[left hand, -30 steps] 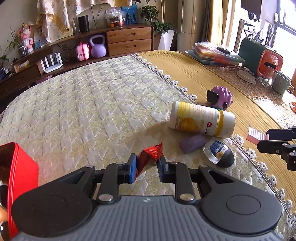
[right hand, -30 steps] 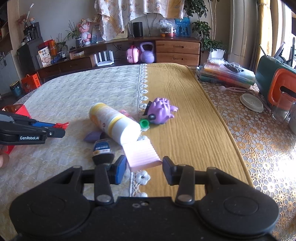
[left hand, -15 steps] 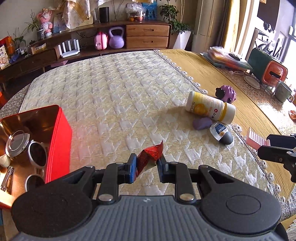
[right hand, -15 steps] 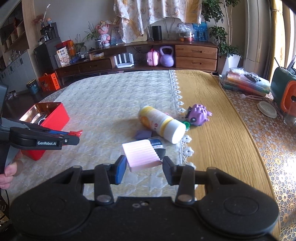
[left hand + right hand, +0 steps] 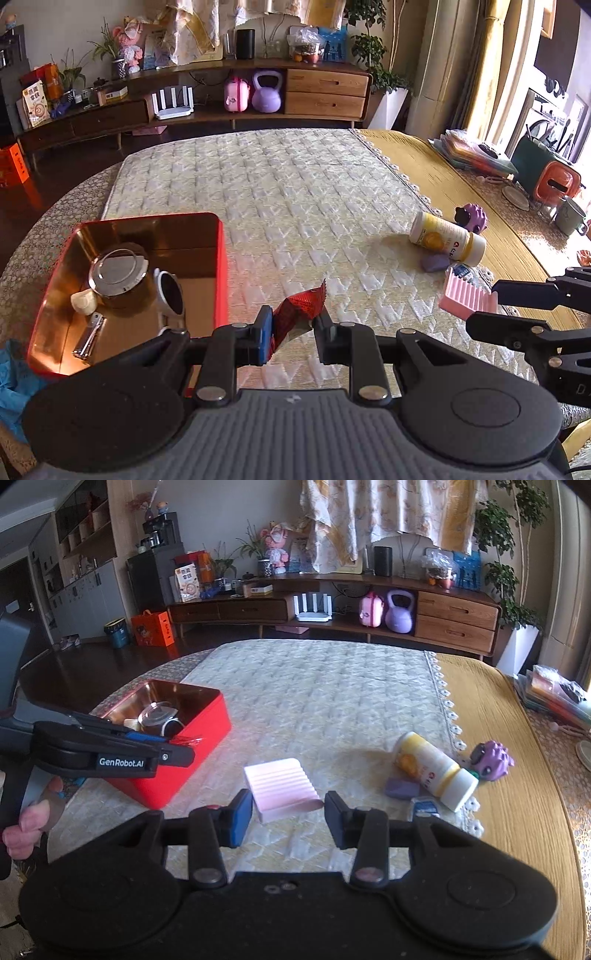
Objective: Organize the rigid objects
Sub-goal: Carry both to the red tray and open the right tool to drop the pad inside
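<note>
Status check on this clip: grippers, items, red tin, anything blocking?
Left gripper shut on red foil packet. Right gripper shut on pink ribbed block. Red tin open, partly filled. Nothing blocking.

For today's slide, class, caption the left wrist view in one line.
Left gripper carries a red wrapper toward the red tin; right gripper holds a pink ridged block.

Red tin (image 5: 221, 280) with gold inside, red foil packet (image 5: 301, 308), pink ribbed holder (image 5: 282, 788), cream quilted cloth (image 5: 280, 199), yellow-and-white bottle (image 5: 447, 243), purple toy (image 5: 491, 757)
</note>
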